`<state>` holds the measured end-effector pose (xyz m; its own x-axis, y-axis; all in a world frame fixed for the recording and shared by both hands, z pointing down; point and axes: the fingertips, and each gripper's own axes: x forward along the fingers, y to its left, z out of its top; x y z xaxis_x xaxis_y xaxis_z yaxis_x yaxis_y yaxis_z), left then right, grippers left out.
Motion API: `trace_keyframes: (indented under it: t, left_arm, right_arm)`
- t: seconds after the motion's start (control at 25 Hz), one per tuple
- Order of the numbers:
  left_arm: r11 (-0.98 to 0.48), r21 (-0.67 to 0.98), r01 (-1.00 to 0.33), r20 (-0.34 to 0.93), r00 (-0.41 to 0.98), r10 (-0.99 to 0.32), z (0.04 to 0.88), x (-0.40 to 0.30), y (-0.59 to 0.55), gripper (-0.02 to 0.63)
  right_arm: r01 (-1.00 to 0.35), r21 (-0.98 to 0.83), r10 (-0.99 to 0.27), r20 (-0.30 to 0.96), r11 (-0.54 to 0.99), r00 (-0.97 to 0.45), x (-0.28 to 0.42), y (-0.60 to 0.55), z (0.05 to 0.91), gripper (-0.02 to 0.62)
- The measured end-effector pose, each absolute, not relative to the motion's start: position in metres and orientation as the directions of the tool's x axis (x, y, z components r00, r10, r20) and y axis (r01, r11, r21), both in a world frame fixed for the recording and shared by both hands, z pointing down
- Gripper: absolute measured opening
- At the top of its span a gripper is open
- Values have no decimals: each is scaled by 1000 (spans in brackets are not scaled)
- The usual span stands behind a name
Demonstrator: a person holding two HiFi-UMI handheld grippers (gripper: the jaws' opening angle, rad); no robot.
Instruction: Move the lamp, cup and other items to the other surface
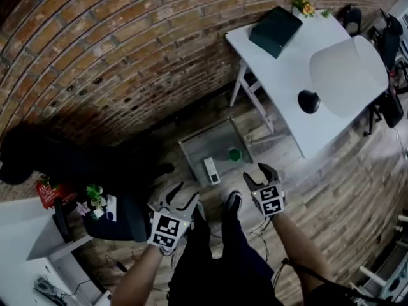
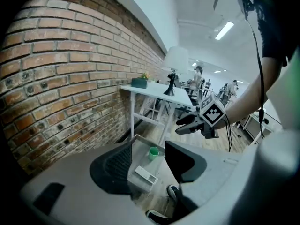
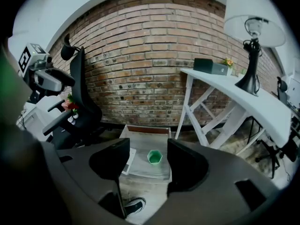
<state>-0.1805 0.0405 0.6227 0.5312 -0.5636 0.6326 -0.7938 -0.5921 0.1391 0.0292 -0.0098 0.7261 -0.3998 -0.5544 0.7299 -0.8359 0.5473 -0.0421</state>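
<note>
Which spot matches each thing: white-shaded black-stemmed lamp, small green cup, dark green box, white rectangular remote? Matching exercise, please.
Things:
1 white-shaded black-stemmed lamp
2 small green cup
3 dark green box
4 white rectangular remote

Places:
A low glass table, edge nearest the black shoe
B white table, by the brick wall
C white table, away from the wall
D low glass table, further in

Pairs: 1-C; 2-D; 3-B; 4-A

Cup (image 1: 235,154) green, ctr. Lamp (image 1: 347,75) at 2: white shade, blk base. Table (image 1: 274,75) white. Box (image 1: 275,30) at 1 dk green. Wall (image 1: 115,50) red-brown brick. Floor (image 1: 344,190) grey-brown wood planks.
</note>
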Motion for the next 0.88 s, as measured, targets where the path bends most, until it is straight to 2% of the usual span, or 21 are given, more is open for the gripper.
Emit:
trace_keyframes:
  t: [0.52,0.88]
  left_arm:
    - [-489,216,-845,678,490,-547,745,-170,40,216]
    - [-452,274,-849,702,498,-510,823,-181,51,216]
  right_arm:
    - [-806,-33,-460,807,591,-370,16,-39,902,293]
    - [-794,-40,-401,847,607,-349,17,-48,1005,359]
